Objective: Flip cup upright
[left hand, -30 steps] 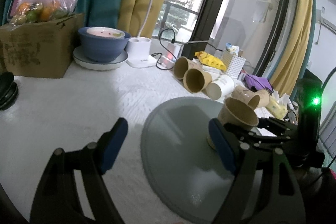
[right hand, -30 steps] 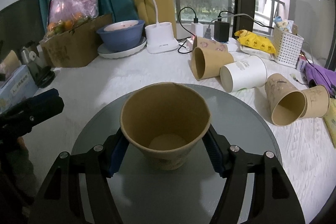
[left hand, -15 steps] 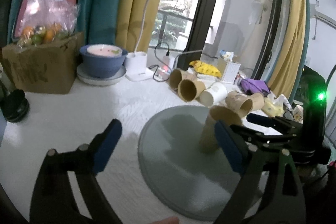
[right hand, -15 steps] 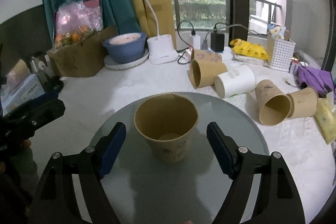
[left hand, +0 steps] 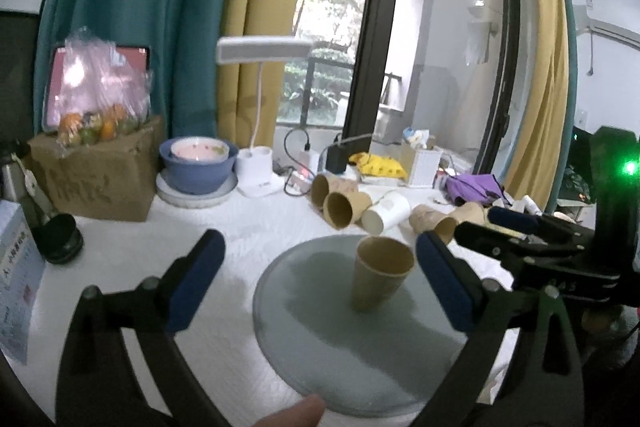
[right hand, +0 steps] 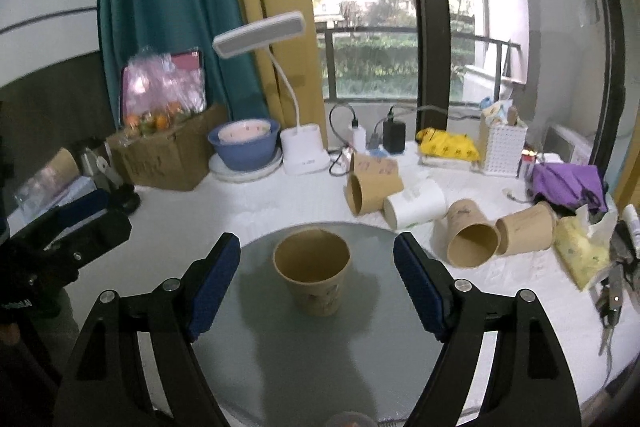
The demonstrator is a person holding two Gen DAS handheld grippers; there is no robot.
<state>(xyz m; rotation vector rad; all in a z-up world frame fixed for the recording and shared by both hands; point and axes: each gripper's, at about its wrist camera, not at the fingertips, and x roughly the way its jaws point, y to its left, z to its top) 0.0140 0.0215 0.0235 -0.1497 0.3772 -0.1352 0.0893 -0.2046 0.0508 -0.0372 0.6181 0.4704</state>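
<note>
Fingers of the right gripper (right hand: 316, 279) stand spread wide, blue pads either side of the brown cup (right hand: 312, 273) but clear of it, gripping nothing; the cup stands upright, mouth up, on the round grey mat (right hand: 280, 347) near the mat's far half; the left gripper (left hand: 320, 283) is likewise spread apart and holds nothing, its right pad just beside the cup in its own view without touching it; in that view the cup (left hand: 380, 277) sits on the mat (left hand: 320, 339) with the right gripper's black frame to the right of it; beyond the mat, on the white table (right hand: 280, 203), several paper cups (right hand: 404, 195) lie on their sides, brown ones and one white; farther back stand a blue bowl (right hand: 244, 143) on a white plate, a white desk lamp (right hand: 304, 147), a cardboard box (right hand: 168, 155) with bagged fruit on top, and a white basket (right hand: 502, 149); behind them hang teal and yellow curtains (right hand: 200, 7) beside the window.
</note>
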